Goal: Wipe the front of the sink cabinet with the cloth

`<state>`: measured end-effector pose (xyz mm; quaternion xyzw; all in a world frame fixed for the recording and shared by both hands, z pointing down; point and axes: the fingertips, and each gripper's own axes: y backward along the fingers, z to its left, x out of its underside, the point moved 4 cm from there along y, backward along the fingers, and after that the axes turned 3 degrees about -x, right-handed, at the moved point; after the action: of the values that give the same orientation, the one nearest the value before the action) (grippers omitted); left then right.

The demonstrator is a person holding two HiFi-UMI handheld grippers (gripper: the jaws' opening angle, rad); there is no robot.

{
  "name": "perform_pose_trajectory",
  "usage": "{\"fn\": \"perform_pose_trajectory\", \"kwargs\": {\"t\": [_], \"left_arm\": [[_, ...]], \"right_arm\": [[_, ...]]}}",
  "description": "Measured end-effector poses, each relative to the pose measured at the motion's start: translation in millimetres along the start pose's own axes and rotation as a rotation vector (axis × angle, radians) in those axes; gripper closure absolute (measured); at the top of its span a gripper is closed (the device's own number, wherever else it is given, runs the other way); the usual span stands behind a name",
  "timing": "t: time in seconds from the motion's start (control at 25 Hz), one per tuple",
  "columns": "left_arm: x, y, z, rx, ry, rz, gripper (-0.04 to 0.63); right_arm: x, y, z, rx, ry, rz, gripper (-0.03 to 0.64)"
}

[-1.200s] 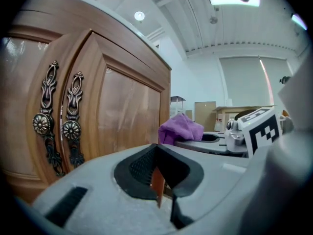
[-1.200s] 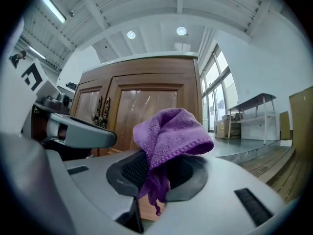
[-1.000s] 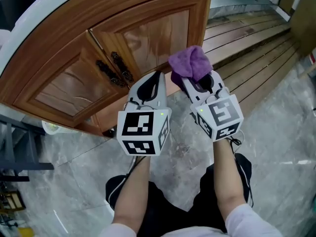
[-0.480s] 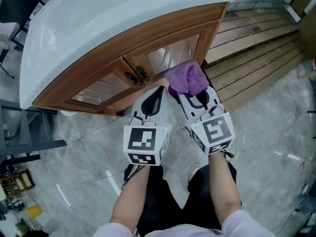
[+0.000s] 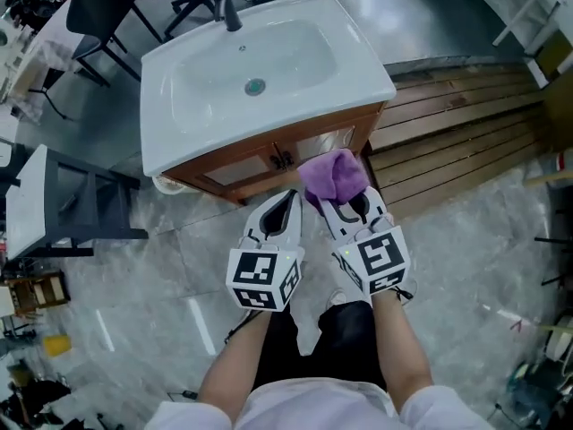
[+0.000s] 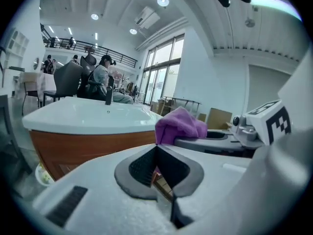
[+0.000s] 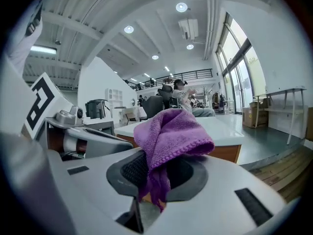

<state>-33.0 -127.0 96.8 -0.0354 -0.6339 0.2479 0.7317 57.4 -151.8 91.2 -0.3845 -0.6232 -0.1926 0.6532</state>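
Count: 2 grippers, 1 cloth, 1 sink cabinet with 2 doors, 1 basin.

Sink cabinet point(image 5: 246, 170) is wood. Its two doors meet at a pair of dark handles point(image 5: 282, 159). The white basin point(image 5: 269, 125) sits on top, with one drain point(image 5: 255, 86) in the bowl and a dark faucet point(image 5: 228, 9) on the back rim.

Right gripper point(image 5: 347, 202) has its jaws clamped on the purple cloth point(image 5: 333, 176). In the right gripper view the cloth point(image 7: 171, 131) bunches up over the right gripper point(image 7: 156, 173), with a tail pinched between the pads and hanging below them.

Left gripper point(image 5: 286, 201) has its jaws closed with the pads meeting. The left gripper view shows the left gripper point(image 6: 157, 153) holding nothing. There the cloth point(image 6: 178, 125) sits just right of its tips and slightly above.

The two grippers are side by side, close, both pointing at the cabinet front.

In the head view the cloth overlaps the right door, near the cabinet's right corner. Can't tell whether it touches the wood. The gripper views show the cabinet point(image 6: 88, 148) past the tips, under the white top.

Surroundings: wooden slats point(image 5: 448, 141) on the floor right of the cabinet, and a dark chair point(image 5: 98, 3) behind the basin at upper left. A seated person point(image 6: 102, 80) is in the background.
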Motion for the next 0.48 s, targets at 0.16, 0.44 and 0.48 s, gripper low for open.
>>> {"fn": "perform_pose_trajectory", "kwargs": {"t": [0.16, 0.44, 0.48], "left_arm": [[-46, 43, -24, -0.027, 0.021, -0.011, 0.591], [-93, 112, -58, -0.041, 0.020, -0.058, 0.591], [-96, 120, -59, -0.050, 0.003, -0.068, 0.591]], "right_arm": [[-50, 34, 22, -0.070, -0.004, 0.003, 0.545], [-113, 83, 58, -0.143, 0.045, -0.040, 0.545], [-117, 86, 63, -0.153, 0.055, -0.040, 0.545]]}}
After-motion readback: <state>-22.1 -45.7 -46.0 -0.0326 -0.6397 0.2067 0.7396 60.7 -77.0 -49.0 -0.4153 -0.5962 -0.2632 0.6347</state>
